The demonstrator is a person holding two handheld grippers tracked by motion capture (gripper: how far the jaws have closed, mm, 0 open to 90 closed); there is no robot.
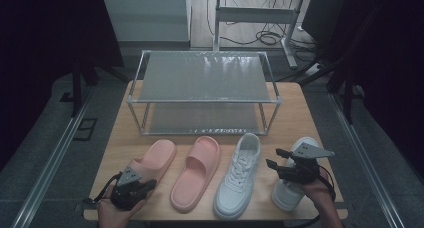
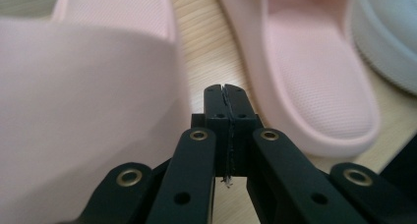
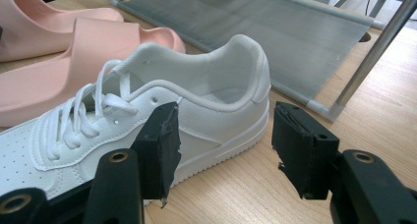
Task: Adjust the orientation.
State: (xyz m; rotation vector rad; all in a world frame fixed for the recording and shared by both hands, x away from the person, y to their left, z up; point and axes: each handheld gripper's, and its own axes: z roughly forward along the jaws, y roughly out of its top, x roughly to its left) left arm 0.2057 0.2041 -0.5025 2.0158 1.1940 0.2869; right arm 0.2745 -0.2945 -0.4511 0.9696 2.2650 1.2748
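Four shoes: two pink slippers (image 1: 195,172), two white sneakers (image 1: 239,175), in a row on the wooden surface (image 1: 292,119).
Room: dark, grey floor (image 1: 45,153).
Shoe rack (image 1: 204,85): both shelves bare.
Left hand-held gripper (image 1: 142,187): closed, beside a slipper.
Right hand-held gripper (image 1: 276,158): open, near a sneaker.

The left gripper (image 2: 227,94) rises from the bottom of its view with its two black jaws pressed together, nothing between them. Just left of the jaws, very close and blurred, a pink slide (image 2: 74,111) fills that side, its broad strap nearest and its textured footbed visible above. To the right lies a second pink slide (image 2: 314,62), its dotted footbed and rounded rim sharp. Between the two slides shows a strip of the wooden table (image 2: 206,47). A white shoe (image 2: 388,32) edges in at upper right.
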